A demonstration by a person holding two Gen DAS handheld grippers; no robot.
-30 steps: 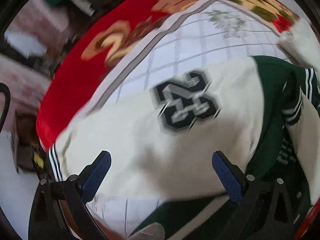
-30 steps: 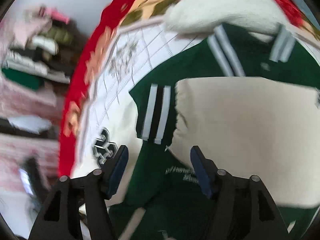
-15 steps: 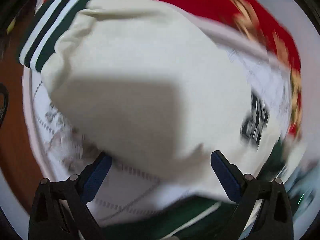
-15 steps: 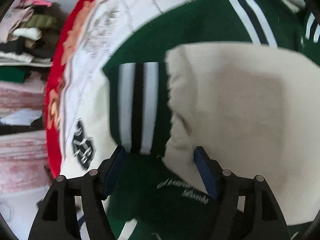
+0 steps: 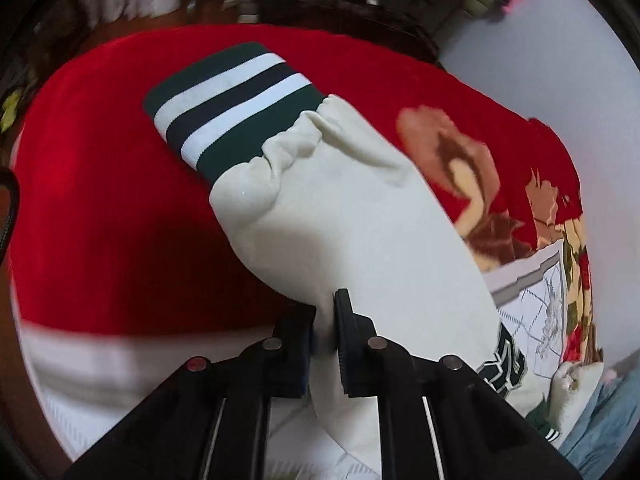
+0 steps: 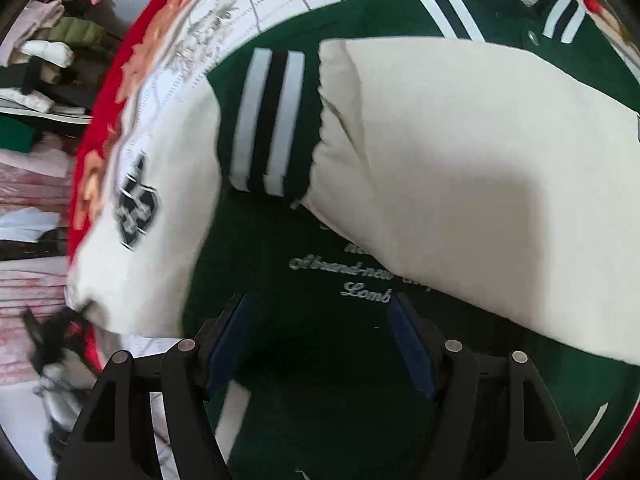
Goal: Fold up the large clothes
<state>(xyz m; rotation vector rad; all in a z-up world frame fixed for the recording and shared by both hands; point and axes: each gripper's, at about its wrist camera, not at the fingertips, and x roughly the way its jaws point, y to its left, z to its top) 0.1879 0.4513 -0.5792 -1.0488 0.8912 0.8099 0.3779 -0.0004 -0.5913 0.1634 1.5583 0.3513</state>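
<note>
A green varsity jacket [image 6: 320,360] with cream sleeves lies on a bed. In the left wrist view, my left gripper [image 5: 326,312] is closing, its pads pinching a fold of the cream sleeve [image 5: 352,216]. That sleeve's striped cuff [image 5: 236,104] rests on the red blanket [image 5: 100,200]. In the right wrist view, my right gripper [image 6: 320,304] stands open just above the green body near the script lettering, nothing between its fingers. The other cream sleeve [image 6: 460,168] lies folded across the body, its striped cuff [image 6: 268,120] pointing left. The number patch [image 6: 136,208] sits on the left sleeve.
A white quilted cover [image 6: 200,32] with a red floral border [image 5: 480,184] lies under the jacket. Shelves of folded clothes [image 6: 40,60] stand beyond the bed's left edge. A blue denim item [image 5: 600,420] lies at the lower right.
My left gripper swept along the cream sleeve toward its cuff, rolled, and closed onto the fabric. My right gripper dropped closer to the green body and stayed open.
</note>
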